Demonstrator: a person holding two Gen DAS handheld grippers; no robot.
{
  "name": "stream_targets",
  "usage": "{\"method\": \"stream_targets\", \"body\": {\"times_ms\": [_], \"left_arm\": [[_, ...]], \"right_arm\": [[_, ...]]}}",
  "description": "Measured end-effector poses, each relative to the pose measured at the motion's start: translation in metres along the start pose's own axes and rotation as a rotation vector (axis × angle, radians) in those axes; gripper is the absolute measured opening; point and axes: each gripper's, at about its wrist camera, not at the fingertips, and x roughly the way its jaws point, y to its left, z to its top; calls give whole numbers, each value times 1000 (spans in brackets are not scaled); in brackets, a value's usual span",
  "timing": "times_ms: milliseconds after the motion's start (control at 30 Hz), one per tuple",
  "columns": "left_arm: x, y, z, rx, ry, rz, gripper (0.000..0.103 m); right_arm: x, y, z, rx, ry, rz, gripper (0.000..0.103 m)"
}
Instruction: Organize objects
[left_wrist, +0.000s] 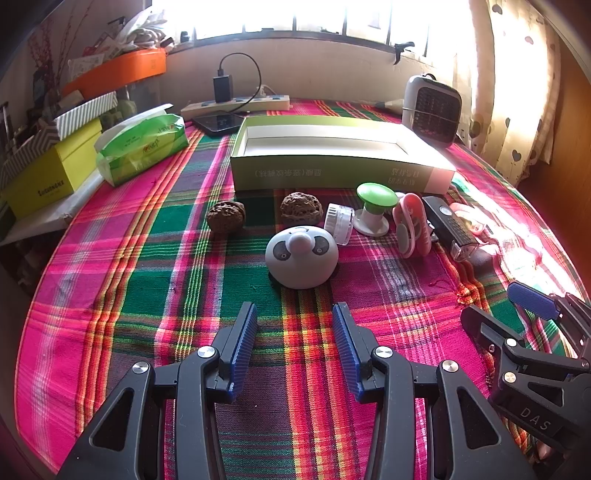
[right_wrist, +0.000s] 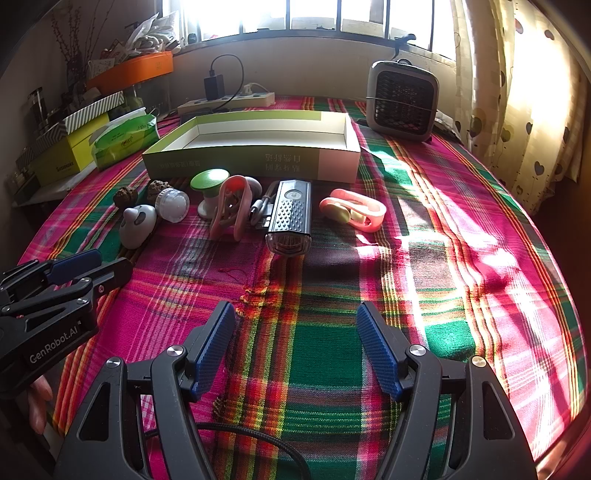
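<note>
An empty green and white box (left_wrist: 343, 162) (right_wrist: 255, 155) lies on the plaid cloth. In front of it sit two walnuts (left_wrist: 226, 216), a grey panda-face gadget (left_wrist: 301, 256) (right_wrist: 137, 225), a small white jar (left_wrist: 340, 223) (right_wrist: 172, 205), a green-topped knob (left_wrist: 375, 206) (right_wrist: 208, 184), a pink folded fan (left_wrist: 412, 225) (right_wrist: 229, 210), a black bike light (left_wrist: 448, 225) (right_wrist: 290, 216) and a second pink fan (right_wrist: 352, 210). My left gripper (left_wrist: 294, 317) is open and empty, just short of the panda gadget. My right gripper (right_wrist: 295, 317) is open and empty, short of the bike light.
A small grey heater (left_wrist: 432, 109) (right_wrist: 402, 103) stands at the back right. A power strip (left_wrist: 236, 103), a phone (left_wrist: 218, 123), a green tissue pack (left_wrist: 142, 146) and yellow boxes (left_wrist: 48, 173) lie at the back left. Curtains (right_wrist: 517, 92) hang at the right.
</note>
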Motion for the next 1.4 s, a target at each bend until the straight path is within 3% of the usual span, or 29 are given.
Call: {"method": "stream_targets", "body": {"times_ms": [500,800,1133,1400], "left_arm": [[3,-3,0,17,6,3,41],[3,7,3,41,33,-62,40],[7,24,13,-14,41,-143,40],[13,20,30,0,31,-144,42]], "right_arm": [[0,0,0,-16,-4,16,69],[2,-4,2,-34,7,42,69],[10,-16,14,9,36,57,69],[18,-18,30,12,42,71,69]]}}
